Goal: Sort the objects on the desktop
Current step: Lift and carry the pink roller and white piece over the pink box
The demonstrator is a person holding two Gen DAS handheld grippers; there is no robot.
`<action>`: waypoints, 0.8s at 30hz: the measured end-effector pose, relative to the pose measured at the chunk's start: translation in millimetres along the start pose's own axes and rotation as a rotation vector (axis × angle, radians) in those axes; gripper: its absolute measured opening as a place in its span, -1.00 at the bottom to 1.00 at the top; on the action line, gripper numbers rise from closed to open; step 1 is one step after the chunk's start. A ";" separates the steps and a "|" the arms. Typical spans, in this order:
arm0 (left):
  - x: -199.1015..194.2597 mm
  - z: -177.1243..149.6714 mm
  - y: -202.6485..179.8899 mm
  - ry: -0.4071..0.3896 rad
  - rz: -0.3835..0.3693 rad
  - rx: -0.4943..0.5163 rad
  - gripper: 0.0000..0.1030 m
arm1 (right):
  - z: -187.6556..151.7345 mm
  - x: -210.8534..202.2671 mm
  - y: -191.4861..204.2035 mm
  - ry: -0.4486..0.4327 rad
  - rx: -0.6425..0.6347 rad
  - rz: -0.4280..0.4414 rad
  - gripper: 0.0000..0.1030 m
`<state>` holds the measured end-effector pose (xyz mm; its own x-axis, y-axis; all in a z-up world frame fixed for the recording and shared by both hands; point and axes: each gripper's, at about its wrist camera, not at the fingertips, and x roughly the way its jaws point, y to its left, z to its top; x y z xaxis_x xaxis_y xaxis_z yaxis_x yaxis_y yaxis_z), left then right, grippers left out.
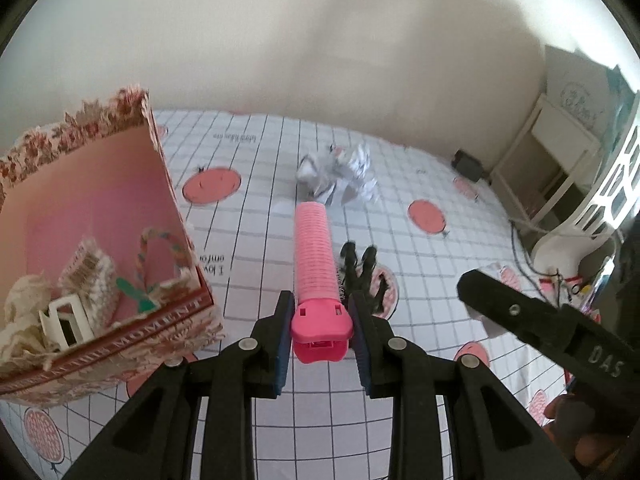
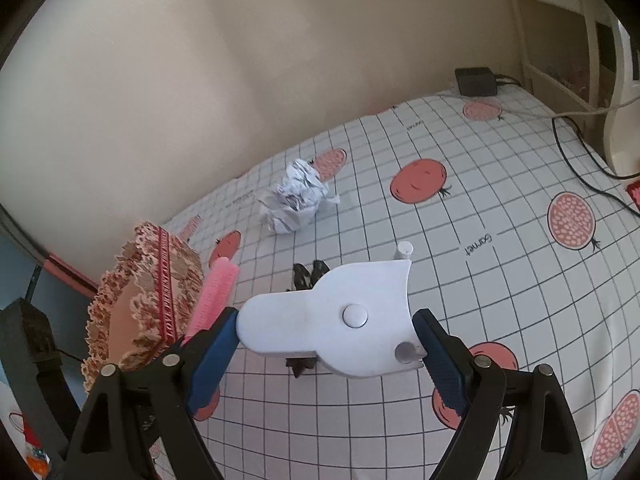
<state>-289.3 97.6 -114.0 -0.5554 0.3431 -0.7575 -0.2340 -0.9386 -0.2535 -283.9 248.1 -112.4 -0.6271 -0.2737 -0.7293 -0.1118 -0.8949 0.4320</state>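
The black plastic claw hair clip [image 1: 362, 270] lying on the grid-patterned tablecloth is partly hidden: by the pink ribbed hair roller [image 1: 314, 248] in the left wrist view, and mostly by the white flat plastic tool [image 2: 340, 316] in the right wrist view. The pink floral-edged cardboard box [image 1: 100, 208] is cut off at the left edge, its contents too jumbled to tell, perhaps lace and cord. The shelf [image 1: 560, 160] at the far right is blurred.
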 end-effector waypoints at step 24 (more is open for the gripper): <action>-63.8 14.6 37.0 -0.243 -0.010 -0.082 -0.44 | -4.2 -13.0 58.9 -0.106 -0.091 0.116 0.71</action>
<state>-274.2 41.6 -66.2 -0.7308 0.3420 -0.5907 -0.1808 -0.9315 -0.3156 -279.1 197.4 -79.6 -0.7100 -0.3425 -0.6154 0.0328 -0.8889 0.4569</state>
